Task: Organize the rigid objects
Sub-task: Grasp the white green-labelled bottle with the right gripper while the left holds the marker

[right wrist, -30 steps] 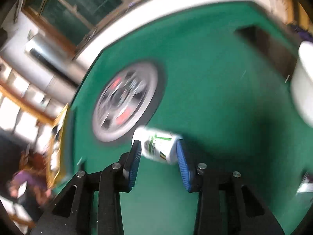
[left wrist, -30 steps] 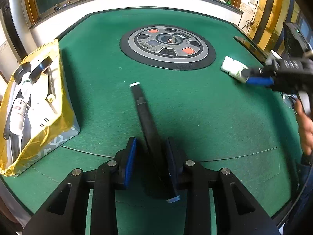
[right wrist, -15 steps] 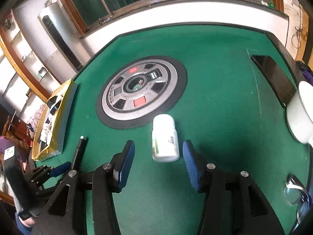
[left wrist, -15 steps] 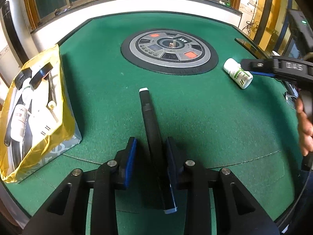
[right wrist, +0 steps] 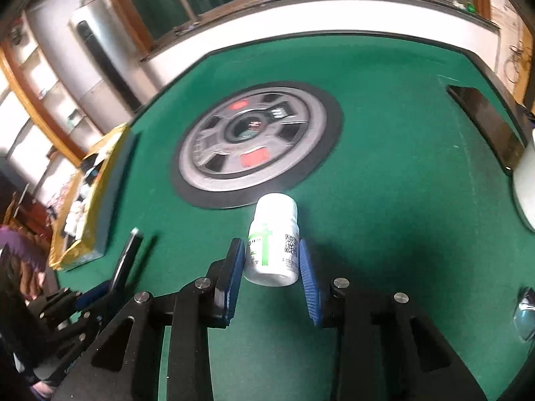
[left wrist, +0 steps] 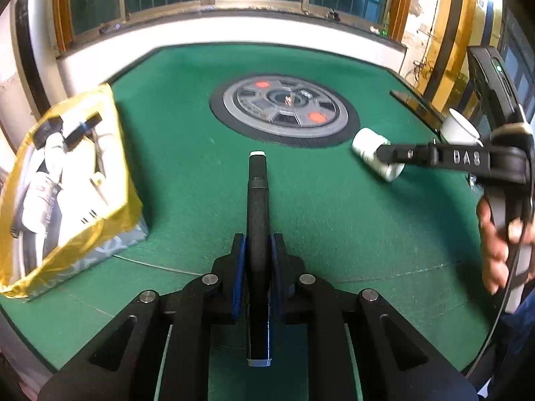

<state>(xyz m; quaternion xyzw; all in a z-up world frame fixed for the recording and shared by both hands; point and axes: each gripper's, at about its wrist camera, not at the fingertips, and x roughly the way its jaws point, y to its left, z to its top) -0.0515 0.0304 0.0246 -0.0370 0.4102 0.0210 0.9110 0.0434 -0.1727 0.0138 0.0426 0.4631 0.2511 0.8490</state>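
Green felt desk (left wrist: 187,153) with a round grey control panel (left wrist: 284,107) set in a black ring at its centre; windows with wooden frames run behind the far edge. A gold-lined box (left wrist: 67,180) sits at the left edge of the desk, its open top showing white and black items packed together; in the right wrist view the same box (right wrist: 97,197) appears at far left. A white cup (left wrist: 459,127) stands at the right edge, beside a dark slot in the desk rim. Left gripper (left wrist: 257,250), low in the left wrist view: its fingers (left wrist: 239,267), having just drawn together, are clamped on the sides of a long black pen-like stick (left wrist: 257,200); the stick points away toward the panel, its white-tipped far end over the felt. Right gripper (right wrist: 271,267): its fingers (right wrist: 307,277) have just been narrowing around a white bottle (right wrist: 274,244) with a green label, which lies on its side on the felt just short of the black ring; the blue pads flank the bottle closely, though firm contact on both sides cannot be confirmed. A hand (left wrist: 498,244) grasps the right gripper's handle at the right border.
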